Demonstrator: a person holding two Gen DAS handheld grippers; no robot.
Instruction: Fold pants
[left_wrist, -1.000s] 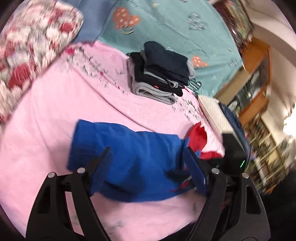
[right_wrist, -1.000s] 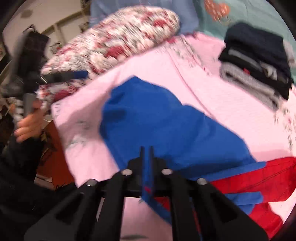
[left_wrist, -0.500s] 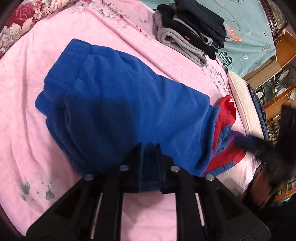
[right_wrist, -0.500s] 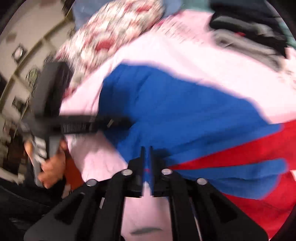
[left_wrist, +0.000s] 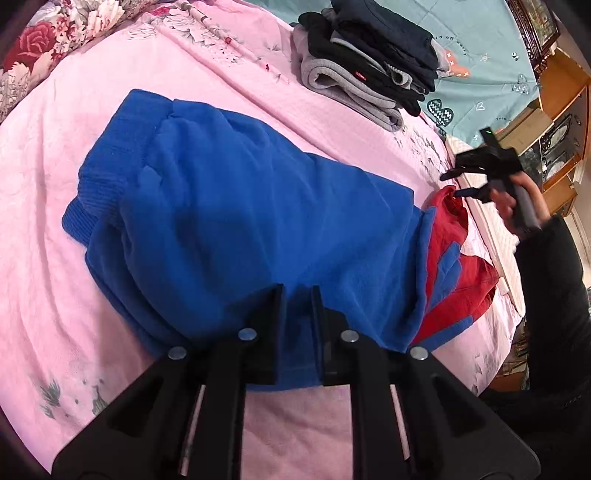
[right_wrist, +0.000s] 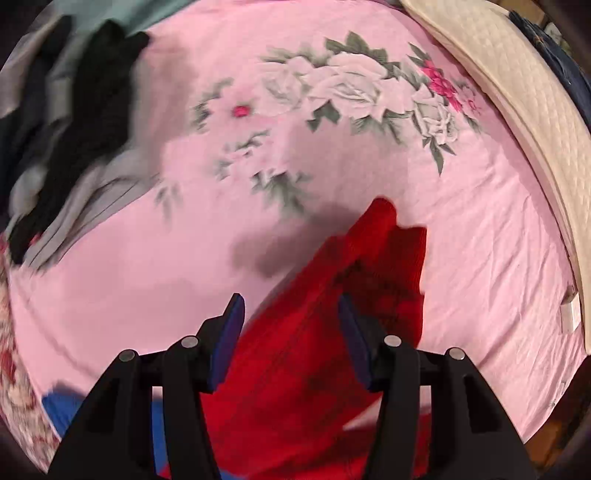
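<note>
Left gripper (left_wrist: 297, 295) low at the near hem of the blue pants (left_wrist: 236, 229), fingers drawn close with only a narrow slot between them and blue cloth showing in that slot; whether clamped on the cloth or merely resting over it, cannot tell. Right gripper (right_wrist: 291, 306) spread wide, blue pads (right_wrist: 231, 339) well apart, poised above the red cuffs (right_wrist: 332, 332) with nothing pinched. Same right gripper (left_wrist: 476, 173) visible from the left wrist view, gripped in a hand (left_wrist: 517, 199) just beyond the red end of the pants, fingers apart. Pants lying across the pink sheet (left_wrist: 66, 295), doubled over into a broad blue slab, ribbed waistband (left_wrist: 103, 162) at the far-left end, red cuffs (left_wrist: 454, 258) poking out from under the blue at the right end. Past the pants, toward the top of the bed, a stack of folded clothes (left_wrist: 369, 62) in black, grey and navy, well apart from the blue cloth. Beyond the stack, a teal blanket (left_wrist: 491, 74) with heart prints. Left of the waistband, at the edge of the sheet, a red-and-white floral pillow (left_wrist: 40, 48). From the right wrist view, printed white roses (right_wrist: 354, 88) on the sheet beyond the red cuffs, and a cream quilted pad (right_wrist: 517, 96) along the sheet's right border; stack of clothes blurred at far left.
</note>
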